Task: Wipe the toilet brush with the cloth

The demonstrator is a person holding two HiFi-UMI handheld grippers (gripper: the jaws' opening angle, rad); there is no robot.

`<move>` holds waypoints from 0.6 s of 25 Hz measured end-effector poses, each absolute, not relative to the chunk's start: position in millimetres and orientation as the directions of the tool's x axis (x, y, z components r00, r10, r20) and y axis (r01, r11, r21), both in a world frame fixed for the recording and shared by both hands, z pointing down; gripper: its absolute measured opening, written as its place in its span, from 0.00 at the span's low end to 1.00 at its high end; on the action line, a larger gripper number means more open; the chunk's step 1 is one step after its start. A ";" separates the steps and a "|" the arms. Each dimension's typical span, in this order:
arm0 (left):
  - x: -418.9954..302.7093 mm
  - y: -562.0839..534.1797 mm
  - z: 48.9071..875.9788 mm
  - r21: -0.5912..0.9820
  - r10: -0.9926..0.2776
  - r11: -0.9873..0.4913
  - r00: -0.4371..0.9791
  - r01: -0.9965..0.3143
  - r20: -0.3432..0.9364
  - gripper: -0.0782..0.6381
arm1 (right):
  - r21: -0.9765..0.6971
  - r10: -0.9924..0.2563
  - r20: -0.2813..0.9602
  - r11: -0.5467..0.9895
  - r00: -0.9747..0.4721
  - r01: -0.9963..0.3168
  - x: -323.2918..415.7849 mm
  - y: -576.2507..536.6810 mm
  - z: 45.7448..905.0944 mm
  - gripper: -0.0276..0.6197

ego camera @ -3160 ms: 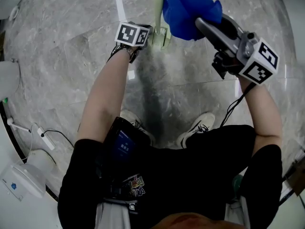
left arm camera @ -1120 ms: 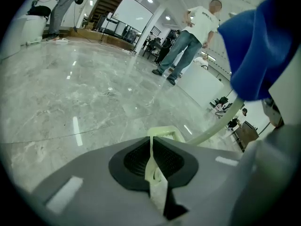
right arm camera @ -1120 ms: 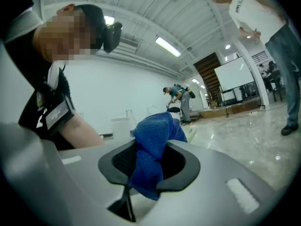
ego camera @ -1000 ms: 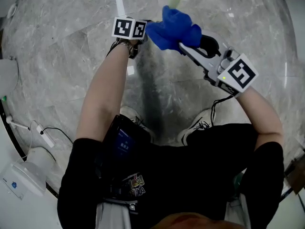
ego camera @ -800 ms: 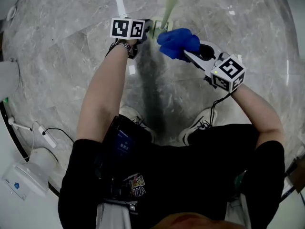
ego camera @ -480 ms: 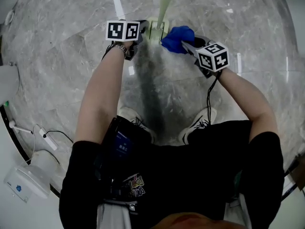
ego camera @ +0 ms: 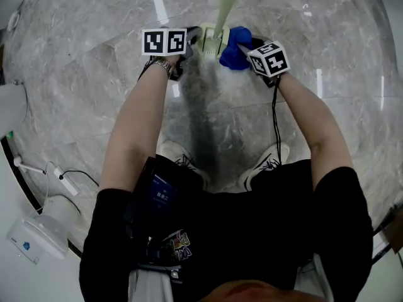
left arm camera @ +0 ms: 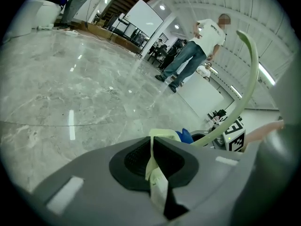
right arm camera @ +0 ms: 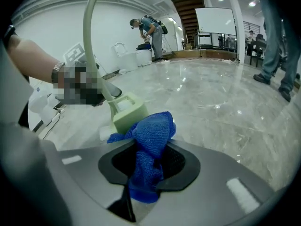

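Torso: a black T-shirt (ego camera: 252, 231) fills the bottom of the head view, with white shoes (ego camera: 264, 165) on the floor beyond it.
Arms: both bare forearms reach forward and come close together at the top of that view.
Left gripper (ego camera: 194, 43) (left arm camera: 153, 161): its jaws are almost together and pinch a thin pale-green edge of the toilet brush's foot block. Its marker cube faces up.
Right gripper (ego camera: 244, 48) (right arm camera: 148, 166): its jaws are partly closed and clamped on the bunched cloth, which pokes out past the tips.
Toilet brush (ego camera: 223, 8) (left arm camera: 244, 98) (right arm camera: 128, 114): it stands on the floor between the two grippers. It has a square pale-green block at the foot, and a long handle of the same colour rises and curves toward the head camera.
Cloth (ego camera: 236, 46) (right arm camera: 150, 135): it is blue and crumpled, and lies against the block on the right gripper's side, low on the brush near the floor.
Floor (ego camera: 208, 124): glossy grey marbled stone with light streaks.
Left edge: a white toilet (ego camera: 9, 102), and nearer the feet a white device (ego camera: 38, 231) with a cable.
Distance: people (left arm camera: 197, 51) stand in a bright hall, with a whiteboard (right arm camera: 214, 20) behind.
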State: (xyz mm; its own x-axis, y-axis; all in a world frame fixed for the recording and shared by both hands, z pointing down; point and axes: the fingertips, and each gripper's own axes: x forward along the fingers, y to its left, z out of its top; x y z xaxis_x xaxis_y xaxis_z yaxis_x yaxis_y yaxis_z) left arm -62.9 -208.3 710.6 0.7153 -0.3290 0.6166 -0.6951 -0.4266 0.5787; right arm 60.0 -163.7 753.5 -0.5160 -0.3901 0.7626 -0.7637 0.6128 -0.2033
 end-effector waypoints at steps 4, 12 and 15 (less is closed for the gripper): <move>-62.4 -209.0 710.0 0.592 -0.335 -0.427 0.727 -0.684 0.599 0.15 | -0.194 -0.375 0.767 0.637 -0.520 -0.746 50.3 -167.3 759.7 0.22; -62.1 -208.3 709.6 0.579 -0.319 -0.465 0.737 -0.670 0.597 0.16 | -0.027 -0.237 0.884 0.834 -0.402 -0.551 91.9 -129.3 779.9 0.22; -62.1 -208.0 710.0 0.566 -0.314 -0.479 0.733 -0.671 0.603 0.16 | 0.033 -0.285 0.908 0.780 -0.308 -0.625 152.9 -137.3 780.0 0.22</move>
